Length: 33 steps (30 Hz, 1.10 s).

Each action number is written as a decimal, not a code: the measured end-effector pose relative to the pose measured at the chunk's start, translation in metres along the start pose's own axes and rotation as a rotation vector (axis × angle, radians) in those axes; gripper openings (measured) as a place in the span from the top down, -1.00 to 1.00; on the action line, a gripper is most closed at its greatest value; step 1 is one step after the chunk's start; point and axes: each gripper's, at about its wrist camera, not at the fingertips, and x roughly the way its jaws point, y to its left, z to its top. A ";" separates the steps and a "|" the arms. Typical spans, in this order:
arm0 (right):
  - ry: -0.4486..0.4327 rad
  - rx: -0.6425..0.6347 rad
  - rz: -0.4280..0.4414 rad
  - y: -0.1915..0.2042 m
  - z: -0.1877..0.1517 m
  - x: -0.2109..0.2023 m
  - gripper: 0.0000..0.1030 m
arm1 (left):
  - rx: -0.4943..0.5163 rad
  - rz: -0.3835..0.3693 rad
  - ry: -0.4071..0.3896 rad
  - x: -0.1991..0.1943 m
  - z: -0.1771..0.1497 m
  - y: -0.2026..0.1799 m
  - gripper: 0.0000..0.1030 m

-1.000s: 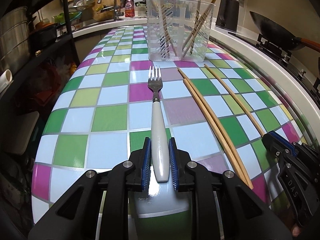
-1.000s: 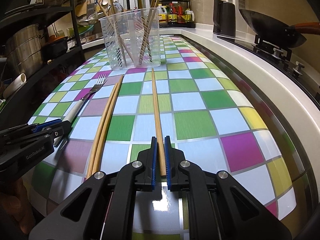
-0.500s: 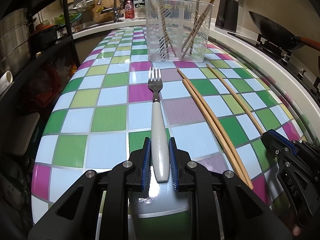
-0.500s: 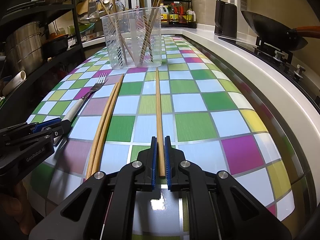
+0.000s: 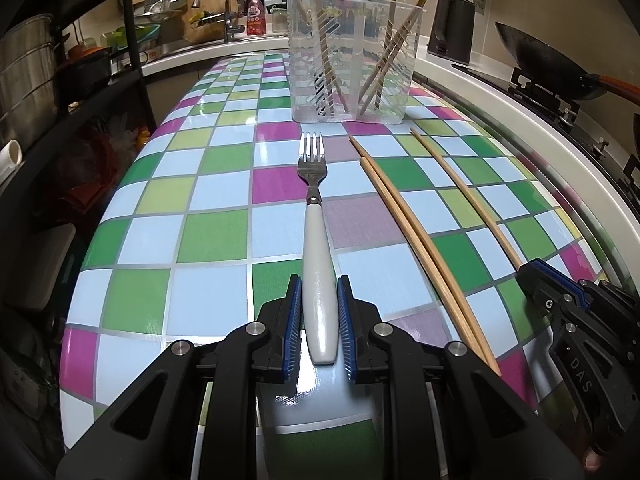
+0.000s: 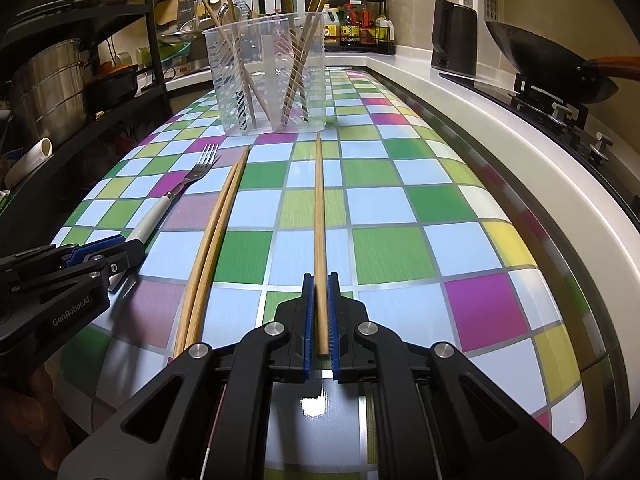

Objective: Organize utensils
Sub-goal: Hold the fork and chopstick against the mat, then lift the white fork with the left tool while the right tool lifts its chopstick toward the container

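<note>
Left claw (image 5: 319, 328): blue pads sit on both sides of the white handle of the fork (image 5: 316, 240), clenched on it near the handle's end. The fork lies straight ahead along the checkered tabletop (image 5: 208, 232), tines pointing far, toward the clear plastic utensil holder (image 5: 352, 60).

Right claw (image 6: 321, 326): pads pressed against the near end of a single chopstick (image 6: 319, 216), grasping it. The stick runs straight away from the claw, its far tip just short of the holder's base. Cannot tell whether fork or stick is lifted clear of the surface.

Between the fork and the held stick: a pair of chopsticks (image 6: 214, 240) lying loose on the tabletop, side by side and touching along most of their length, angled slightly toward the holder.

The holder stands upright at the far end of the checkered area, with several chopsticks leaning inside it and a spoon-like utensil on its left side.

Surroundings: black kettle (image 6: 454, 38) far right on the white counter; wok (image 6: 548, 64) on the stove at right; metal pot (image 6: 48, 92) on the rack at left.
</note>
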 end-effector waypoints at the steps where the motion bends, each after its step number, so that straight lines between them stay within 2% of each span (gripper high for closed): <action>1: -0.002 -0.001 0.001 0.001 0.001 -0.001 0.87 | 0.000 -0.001 0.000 0.000 0.000 0.000 0.65; 12: 0.000 -0.019 -0.016 0.006 -0.002 -0.003 0.87 | 0.002 -0.008 -0.004 -0.001 -0.002 0.002 0.65; 15: -0.032 -0.024 -0.019 0.008 0.004 -0.017 0.87 | -0.008 -0.013 -0.017 -0.006 -0.001 0.005 0.65; 26: -0.120 -0.055 -0.038 0.009 0.032 -0.062 0.87 | 0.027 -0.020 -0.209 -0.055 0.014 0.003 0.66; 33: -0.191 -0.094 -0.056 0.015 0.055 -0.094 0.88 | 0.014 -0.040 -0.286 -0.076 0.027 0.007 0.66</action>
